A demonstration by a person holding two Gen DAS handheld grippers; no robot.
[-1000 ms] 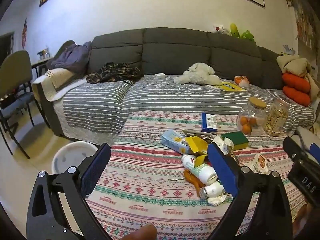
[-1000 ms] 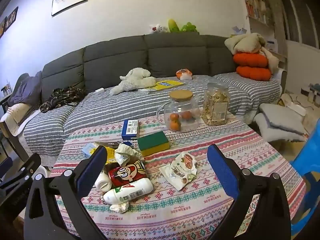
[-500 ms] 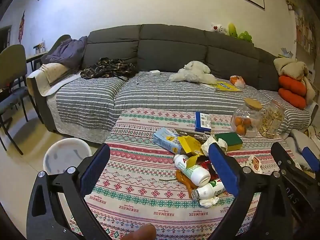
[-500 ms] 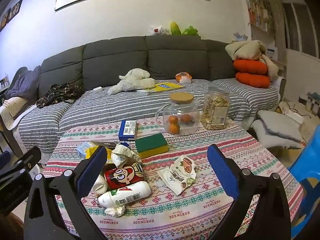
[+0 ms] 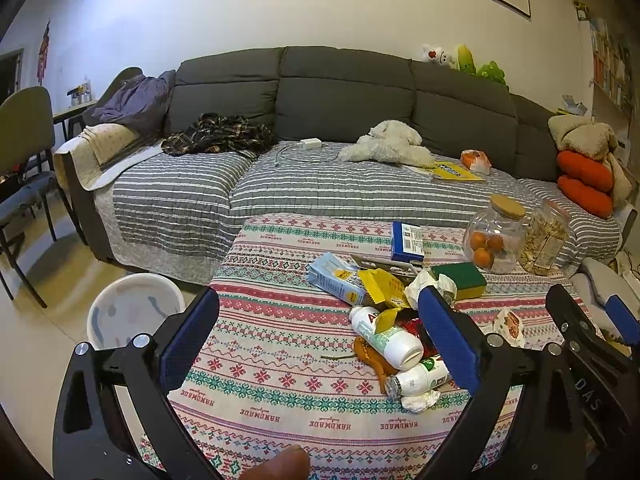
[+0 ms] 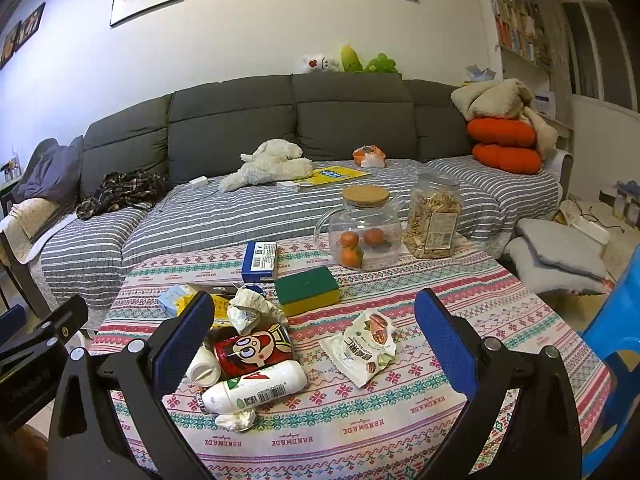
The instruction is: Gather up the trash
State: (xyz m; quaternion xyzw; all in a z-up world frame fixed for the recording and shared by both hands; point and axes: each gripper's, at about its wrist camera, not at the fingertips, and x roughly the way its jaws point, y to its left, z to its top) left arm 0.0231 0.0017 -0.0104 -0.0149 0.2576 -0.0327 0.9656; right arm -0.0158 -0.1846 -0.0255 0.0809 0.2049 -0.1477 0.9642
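Trash pile (image 6: pixel 248 344) | ahead, outside both jaws | left and right jaws apart, empty

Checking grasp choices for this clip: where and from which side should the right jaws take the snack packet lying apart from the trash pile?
The snack packet lies flat on the tablecloth, clear of the red can. It seems best taken from above, across its narrow width near the middle. The right gripper is open and already frames it; its crinkled, slightly puffed body should give the jaws something to pinch.
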